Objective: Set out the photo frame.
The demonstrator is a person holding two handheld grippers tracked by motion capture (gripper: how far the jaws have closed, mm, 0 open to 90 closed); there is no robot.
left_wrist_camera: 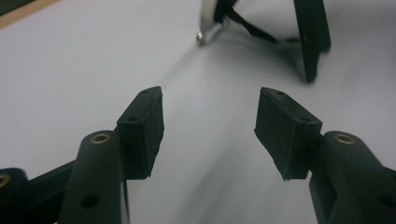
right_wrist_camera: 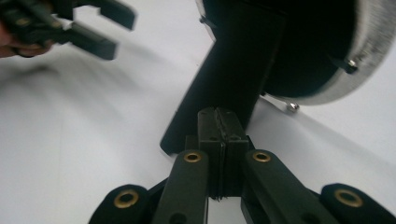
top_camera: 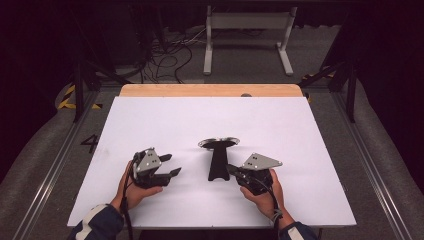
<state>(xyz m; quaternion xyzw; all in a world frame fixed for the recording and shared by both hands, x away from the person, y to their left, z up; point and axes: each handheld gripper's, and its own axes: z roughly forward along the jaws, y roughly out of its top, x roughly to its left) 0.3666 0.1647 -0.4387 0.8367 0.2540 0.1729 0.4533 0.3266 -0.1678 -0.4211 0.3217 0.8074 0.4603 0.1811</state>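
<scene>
A black tool with a long flat handle and a round metal-rimmed head stands on the white board, near its middle. My right gripper is shut, pads together with nothing between them, and its tips are right at the handle's right side. In the right gripper view the shut jaws point at the handle below the silver rim. My left gripper is open and empty, to the left of the handle and apart from it. Its view looks past the spread jaws toward the handle.
The white board has a wooden strip along its far edge. Behind the table, on the floor, are a white metal stand and loose cables. Bare board lies to the left, right and far side of the tool.
</scene>
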